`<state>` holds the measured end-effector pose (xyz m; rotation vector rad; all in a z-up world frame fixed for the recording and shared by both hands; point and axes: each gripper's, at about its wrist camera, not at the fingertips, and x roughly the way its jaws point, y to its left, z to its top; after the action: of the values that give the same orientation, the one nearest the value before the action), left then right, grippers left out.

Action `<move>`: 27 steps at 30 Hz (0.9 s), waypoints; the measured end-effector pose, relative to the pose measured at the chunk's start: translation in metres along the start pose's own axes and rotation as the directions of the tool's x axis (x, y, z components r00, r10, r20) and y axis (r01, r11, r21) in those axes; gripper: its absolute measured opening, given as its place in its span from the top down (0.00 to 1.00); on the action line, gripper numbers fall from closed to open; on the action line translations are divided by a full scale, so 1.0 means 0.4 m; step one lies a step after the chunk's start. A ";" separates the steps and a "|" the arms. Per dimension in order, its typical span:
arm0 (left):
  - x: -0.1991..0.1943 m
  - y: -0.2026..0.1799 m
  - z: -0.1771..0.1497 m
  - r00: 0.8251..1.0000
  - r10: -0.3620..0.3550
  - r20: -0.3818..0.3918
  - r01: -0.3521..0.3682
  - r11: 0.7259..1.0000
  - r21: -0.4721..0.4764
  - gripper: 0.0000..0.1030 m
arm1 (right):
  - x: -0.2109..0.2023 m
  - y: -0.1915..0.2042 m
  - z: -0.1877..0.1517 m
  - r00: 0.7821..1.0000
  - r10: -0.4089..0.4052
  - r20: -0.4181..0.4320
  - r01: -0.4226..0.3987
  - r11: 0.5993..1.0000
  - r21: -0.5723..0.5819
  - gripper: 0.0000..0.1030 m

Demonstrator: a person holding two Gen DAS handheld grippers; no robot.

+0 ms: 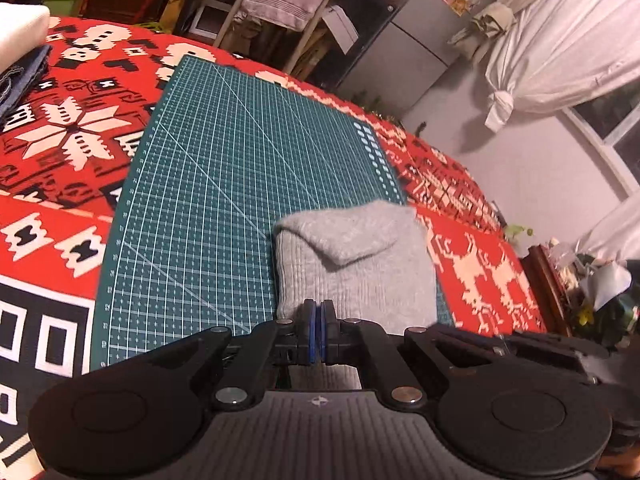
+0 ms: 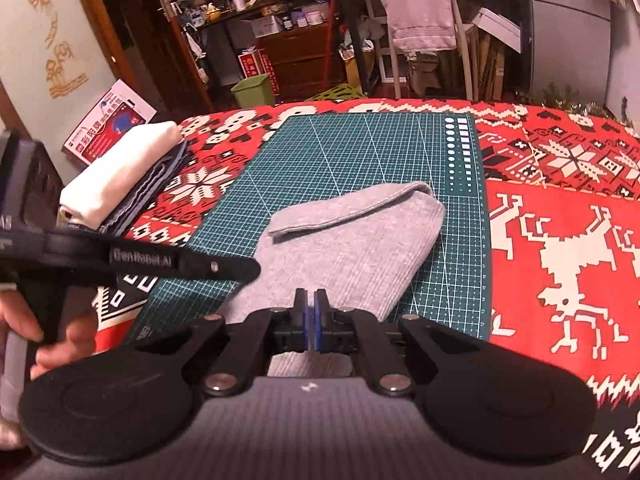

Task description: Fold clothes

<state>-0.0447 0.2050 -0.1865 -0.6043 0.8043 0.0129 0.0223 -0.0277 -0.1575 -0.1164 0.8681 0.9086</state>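
Observation:
A grey knit garment [image 1: 360,276] lies folded into a compact bundle on the green cutting mat [image 1: 224,168], with one flap turned over its far edge. My left gripper [image 1: 318,308] is shut, its blue pads pressed together just over the bundle's near edge, and no cloth shows between them. In the right wrist view the same garment [image 2: 360,240] lies slanted on the mat [image 2: 360,148]. My right gripper [image 2: 311,298] is shut above its near end, also with nothing visible between the pads. The left gripper [image 2: 250,270] reaches in from the left over the garment's left edge, held by a hand [image 2: 28,328].
A red patterned blanket [image 2: 560,220] covers the surface under the mat. A stack of folded clothes [image 2: 120,168], white on top of denim, sits at the left; it also shows as the stack [image 1: 20,52] in the left wrist view. Chairs, shelves and a green bin stand beyond the far edge.

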 end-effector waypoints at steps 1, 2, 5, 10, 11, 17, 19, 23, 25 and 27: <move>-0.004 -0.001 -0.006 1.000 0.008 -0.004 -0.008 1.000 0.012 0.97 | 0.006 -0.004 -0.004 1.000 -0.004 -0.007 0.004 1.000 0.003 0.97; -0.008 -0.001 -0.012 1.000 0.015 -0.007 -0.015 1.000 0.024 0.97 | 0.008 -0.010 -0.008 1.000 -0.007 -0.012 0.007 1.000 0.010 0.97; -0.026 0.001 -0.026 0.999 0.036 -0.009 -0.035 0.999 0.035 0.97 | 0.005 -0.029 -0.016 1.000 -0.019 -0.016 0.020 0.999 0.027 0.97; -0.061 -0.001 -0.026 0.999 0.051 0.019 -0.051 0.998 0.023 0.98 | -0.011 -0.036 -0.004 1.000 -0.029 0.006 0.029 0.999 0.038 0.97; -0.064 -0.005 -0.022 0.999 0.037 0.020 -0.038 0.999 0.018 0.98 | -0.012 -0.032 0.000 1.000 -0.022 0.010 0.022 0.999 0.036 0.97; -0.052 -0.047 -0.033 0.999 -0.038 -0.021 0.039 0.997 0.064 0.98 | 0.013 0.012 -0.010 1.000 0.024 -0.007 -0.024 1.000 0.001 0.97; -0.045 -0.051 -0.049 0.999 -0.025 -0.038 0.028 0.995 0.092 0.98 | 0.015 0.013 -0.022 1.000 0.022 -0.019 -0.022 1.000 0.000 0.97; -0.049 -0.041 -0.068 0.999 -0.002 -0.042 0.007 0.994 0.113 0.96 | 0.008 0.006 -0.047 0.999 0.013 -0.039 -0.012 1.000 0.007 0.99; -0.059 -0.045 -0.067 0.999 0.002 -0.040 0.002 0.994 0.111 0.97 | -0.002 0.007 -0.056 0.999 0.001 -0.045 -0.001 1.000 0.002 0.98; -0.070 -0.056 -0.067 0.999 0.005 -0.033 -0.001 0.993 0.122 0.97 | -0.018 0.016 -0.059 0.999 -0.001 -0.037 0.001 1.000 -0.010 0.97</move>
<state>-0.0772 0.1787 -0.1705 -0.4884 0.8322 -0.0432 0.0012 -0.0383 -0.1666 -0.1424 0.8981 0.9121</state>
